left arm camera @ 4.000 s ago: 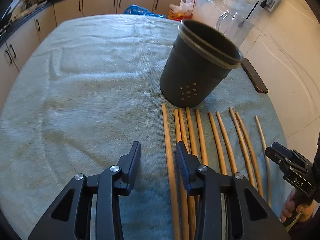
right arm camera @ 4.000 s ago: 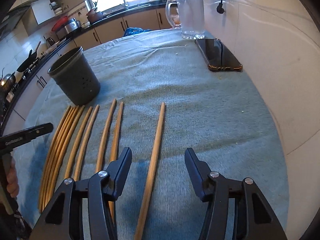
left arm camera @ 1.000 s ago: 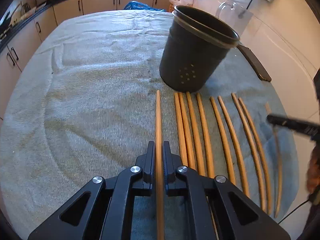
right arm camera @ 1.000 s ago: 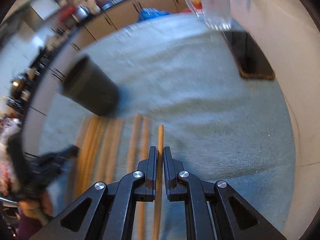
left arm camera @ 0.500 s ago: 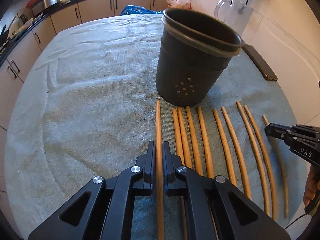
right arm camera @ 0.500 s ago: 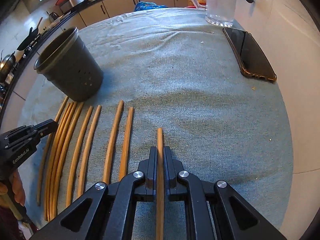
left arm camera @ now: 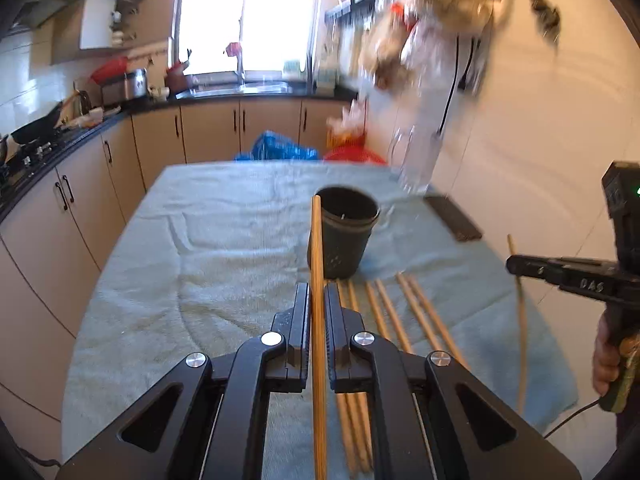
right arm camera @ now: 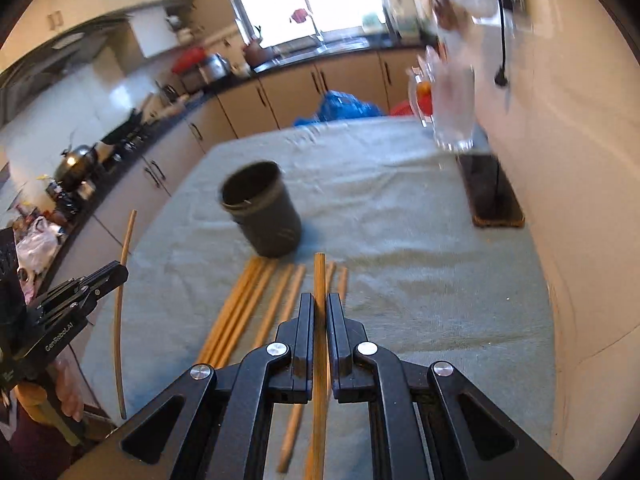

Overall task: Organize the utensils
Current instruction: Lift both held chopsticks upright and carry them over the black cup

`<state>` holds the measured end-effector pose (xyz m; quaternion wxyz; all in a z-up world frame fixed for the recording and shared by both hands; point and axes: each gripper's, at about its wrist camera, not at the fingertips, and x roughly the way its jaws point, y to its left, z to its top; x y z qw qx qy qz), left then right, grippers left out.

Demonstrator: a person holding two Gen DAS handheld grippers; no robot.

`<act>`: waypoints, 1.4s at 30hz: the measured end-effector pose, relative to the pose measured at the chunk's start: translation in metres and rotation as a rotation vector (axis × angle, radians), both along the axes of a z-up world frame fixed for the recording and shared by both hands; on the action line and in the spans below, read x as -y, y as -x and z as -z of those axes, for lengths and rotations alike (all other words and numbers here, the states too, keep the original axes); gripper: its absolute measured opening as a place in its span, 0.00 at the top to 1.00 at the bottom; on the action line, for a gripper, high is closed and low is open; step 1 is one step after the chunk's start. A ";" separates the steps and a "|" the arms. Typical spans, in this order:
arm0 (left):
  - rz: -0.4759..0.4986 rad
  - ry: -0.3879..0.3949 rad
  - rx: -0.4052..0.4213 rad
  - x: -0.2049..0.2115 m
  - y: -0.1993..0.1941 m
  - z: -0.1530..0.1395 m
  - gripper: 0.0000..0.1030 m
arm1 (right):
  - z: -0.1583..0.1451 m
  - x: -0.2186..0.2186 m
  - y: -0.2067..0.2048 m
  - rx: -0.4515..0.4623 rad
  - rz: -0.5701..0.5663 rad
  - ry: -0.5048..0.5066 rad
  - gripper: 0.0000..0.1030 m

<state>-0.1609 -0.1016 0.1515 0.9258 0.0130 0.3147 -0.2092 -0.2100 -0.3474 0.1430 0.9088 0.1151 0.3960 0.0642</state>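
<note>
My left gripper (left arm camera: 317, 300) is shut on a wooden chopstick (left arm camera: 317, 240), lifted well above the towel, its tip in line with the dark utensil holder (left arm camera: 340, 236). My right gripper (right arm camera: 318, 308) is shut on another chopstick (right arm camera: 319, 280), also raised. The holder (right arm camera: 264, 212) stands upright mid-table. Several chopsticks (left arm camera: 400, 312) lie in a row on the towel in front of it, and they also show in the right wrist view (right arm camera: 256, 300). Each gripper with its stick shows in the other's view: the right one (left arm camera: 516, 266), the left one (right arm camera: 120, 274).
The table is covered by a grey-green towel (left arm camera: 224, 248). A phone (right arm camera: 490, 192) lies at the right edge by the wall, a glass pitcher (right arm camera: 452, 108) behind it. Kitchen cabinets (left arm camera: 208, 128) and counter run along the left and back.
Both grippers have risen from the towel with their chopsticks and tilted up, so the views now look across the kitchen. The holder looks smaller and farther away.
</note>
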 end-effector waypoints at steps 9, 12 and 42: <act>-0.034 0.097 0.131 -0.016 0.040 -0.044 0.94 | -0.038 -0.018 0.040 0.120 -0.031 -0.014 0.94; -0.044 0.110 0.167 -0.014 0.041 -0.056 0.94 | -0.052 -0.019 0.048 0.162 -0.035 -0.017 0.94; -0.129 0.283 0.276 0.086 -0.190 -0.119 0.94 | -0.154 -0.003 -0.125 0.363 -0.026 -0.128 0.94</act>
